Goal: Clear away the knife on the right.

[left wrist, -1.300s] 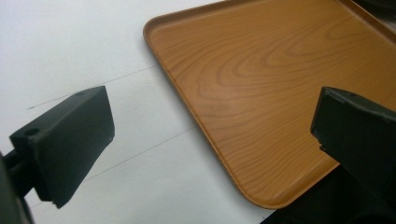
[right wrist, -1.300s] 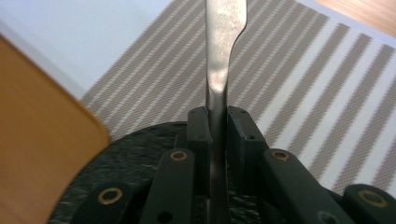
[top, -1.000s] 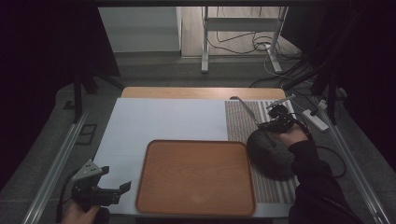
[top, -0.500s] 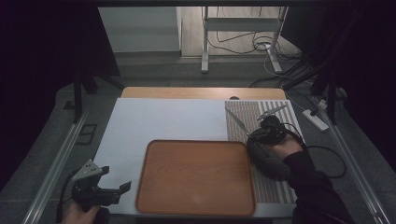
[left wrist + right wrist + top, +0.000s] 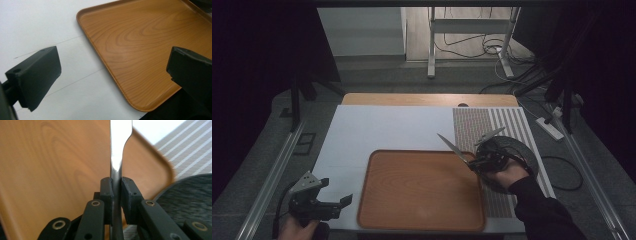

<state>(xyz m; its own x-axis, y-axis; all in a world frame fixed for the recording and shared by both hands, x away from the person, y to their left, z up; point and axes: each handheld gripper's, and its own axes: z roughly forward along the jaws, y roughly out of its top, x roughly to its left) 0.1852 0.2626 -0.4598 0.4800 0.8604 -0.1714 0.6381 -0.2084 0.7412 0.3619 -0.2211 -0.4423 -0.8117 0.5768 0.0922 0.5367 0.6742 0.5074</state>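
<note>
Knife (image 5: 117,152): clamped in your right gripper (image 5: 479,162), over the tray's (image 5: 377,200) right edge, not yet set down. Left gripper (image 5: 324,202): jaws wide, empty, at the table's near-left corner. Placement remains.

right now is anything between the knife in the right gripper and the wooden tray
Nothing visible. The right gripper is shut on the metal knife, whose blade already reaches over the right edge of the bare wooden tray. The dark round plate lies behind it on the striped mat.

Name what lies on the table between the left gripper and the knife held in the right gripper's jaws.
The brown wooden tray lies between the left gripper and the silver table knife, as the high view shows; its floor is bare.
</note>
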